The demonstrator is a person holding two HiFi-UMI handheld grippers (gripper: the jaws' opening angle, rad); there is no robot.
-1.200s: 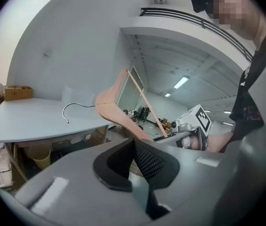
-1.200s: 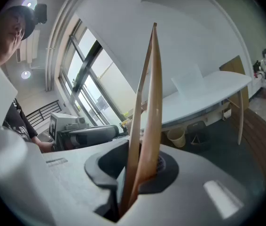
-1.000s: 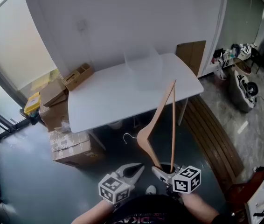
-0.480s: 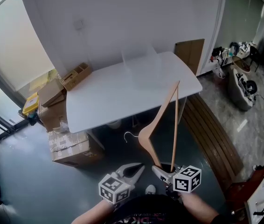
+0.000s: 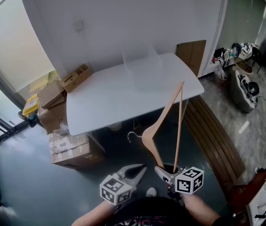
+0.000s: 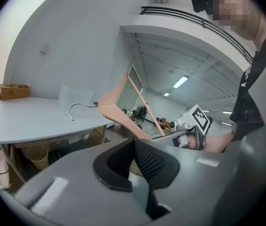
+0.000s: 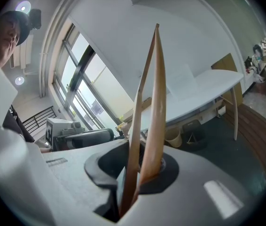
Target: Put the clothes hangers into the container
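Note:
A wooden clothes hanger [image 5: 163, 119] with a metal hook [image 5: 133, 136] stands upright in front of me, its lower end clamped in my right gripper [image 5: 168, 175]. In the right gripper view the hanger [image 7: 154, 102] rises straight out of the closed jaws of that gripper [image 7: 137, 173]. My left gripper [image 5: 135, 170] sits just left of it, its pads [image 6: 144, 161] together and holding nothing. A clear container [image 5: 144, 72] stands on the far side of the white table [image 5: 100, 102], beyond the hanger's tip. The left gripper view shows the hanger [image 6: 116, 112] and the right gripper [image 6: 189, 131] before the table.
Cardboard boxes [image 5: 72, 149] are stacked on the floor left of the table, with a wicker basket [image 5: 78, 76] behind them. A brown board [image 5: 194, 55] leans by the wall at the table's right end. Wooden slats [image 5: 215, 135] lie on the floor to the right.
The hanger and right gripper have shifted slightly right and toward the table's edge. The left gripper has barely moved.

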